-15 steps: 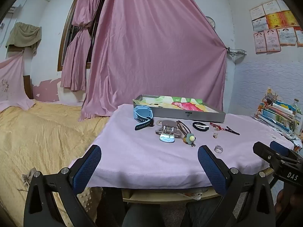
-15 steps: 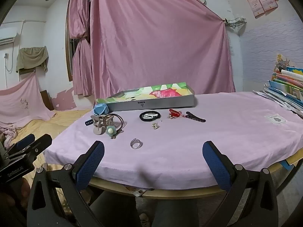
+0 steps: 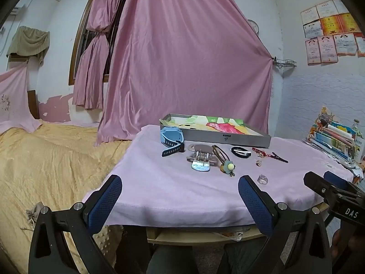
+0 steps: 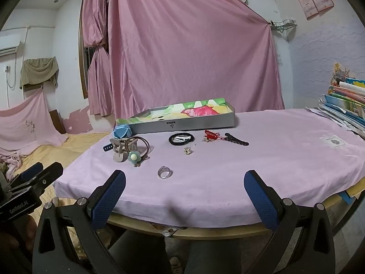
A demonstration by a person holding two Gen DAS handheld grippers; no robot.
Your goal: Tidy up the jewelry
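Both my tools, left tool (image 3: 180, 196) and right tool (image 4: 184, 189), released, empty, lower frame. Small silver ring (image 4: 164, 172) nearest, centre, on pink-clothed bench (image 4: 273, 159). Shallow grey tray with colourful lining (image 4: 196, 123) behind. Nothing sorted yet; next probably pinch ring.

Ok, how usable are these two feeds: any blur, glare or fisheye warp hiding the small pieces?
Left wrist: sharp, dim even light, no glare; the ring is tiny beside the right finger, edges bend strongly. Right wrist: equally sharp, ring clearer, a faint shadow on the cloth edge, dark corners.
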